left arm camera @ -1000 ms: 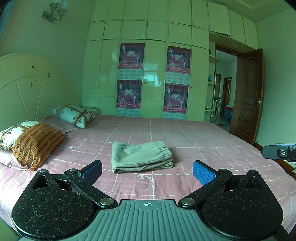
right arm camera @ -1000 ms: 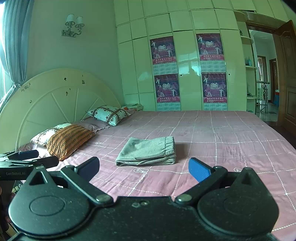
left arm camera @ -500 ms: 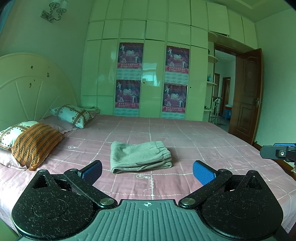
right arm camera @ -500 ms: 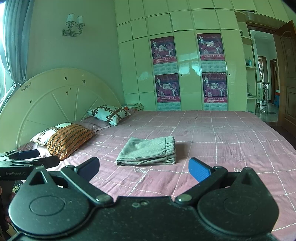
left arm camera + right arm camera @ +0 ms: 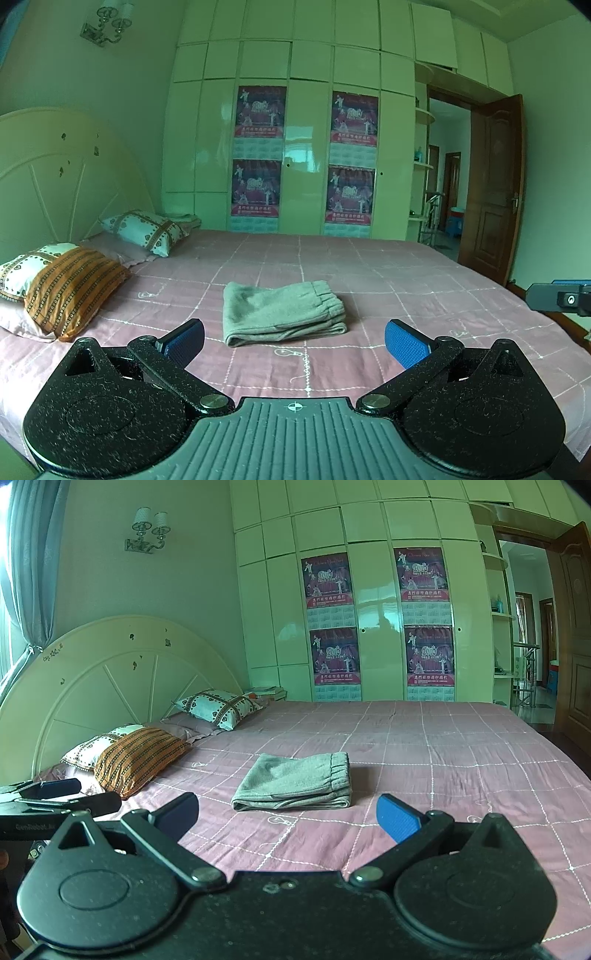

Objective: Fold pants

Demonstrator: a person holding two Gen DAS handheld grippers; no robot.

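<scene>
Grey pants (image 5: pixel 282 312) (image 5: pixel 295 782) lie folded into a compact rectangle on the pink checked bedspread (image 5: pixel 388 280) (image 5: pixel 443 746), elastic waistband to the right. My left gripper (image 5: pixel 294 341) hangs open, well short of the pants, nothing between its blue pads. My right gripper (image 5: pixel 287 816) is open too, held back from the pants and empty. The other gripper's tip shows at each view's edge: the right one (image 5: pixel 561 298) in the left wrist view, the left one (image 5: pixel 55 797) in the right wrist view.
Several pillows, among them an orange striped one (image 5: pixel 74 284) (image 5: pixel 140 757), rest against the cream headboard (image 5: pixel 122 679) on the left. A white wardrobe with posters (image 5: pixel 306 158) stands beyond the bed. A brown door (image 5: pixel 495 184) is open at the right.
Both views shift only slightly; the pants sit a touch left in the left wrist view. Pants and both open grippers are otherwise unchanged.
</scene>
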